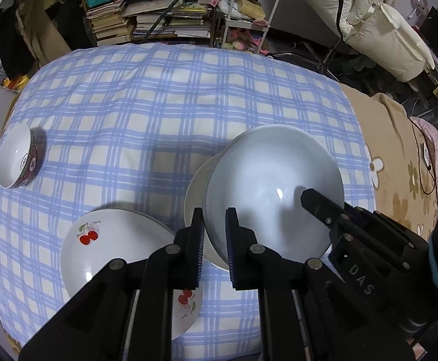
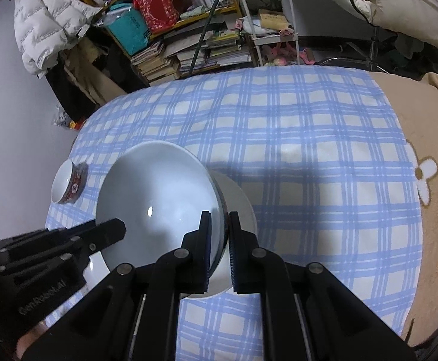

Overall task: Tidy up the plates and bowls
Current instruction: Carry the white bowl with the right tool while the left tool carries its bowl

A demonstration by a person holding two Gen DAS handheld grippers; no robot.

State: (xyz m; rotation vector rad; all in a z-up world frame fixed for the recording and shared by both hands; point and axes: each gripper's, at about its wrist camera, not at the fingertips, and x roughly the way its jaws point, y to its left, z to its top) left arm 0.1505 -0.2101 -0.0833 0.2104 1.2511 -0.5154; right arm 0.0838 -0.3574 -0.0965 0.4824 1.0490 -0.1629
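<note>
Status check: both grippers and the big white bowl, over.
Left gripper and right gripper both shut on big white bowl, opposite rims. Bowl over plain plate. Cherry plate close left; small patterned bowl apart.

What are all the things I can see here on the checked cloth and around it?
Big bowl: one, plain white, held above a white plate, both grippers on its rim.
White plate: one, plain, on the cloth under the big bowl.
Cherry plate: one, white with red cherries, near edge of the cloth, left of the bowl.
Small bowl: one, white inside, red patterned outside, far left of the cloth.
Checked cloth: one, blue and white, covering the surface.
Books: many, stacked on the shelf behind.
White rack: one, beside the books.
Left gripper: black, jaws closed on the big bowl's rim.
Right gripper: black, jaws closed on the opposite rim.
</note>
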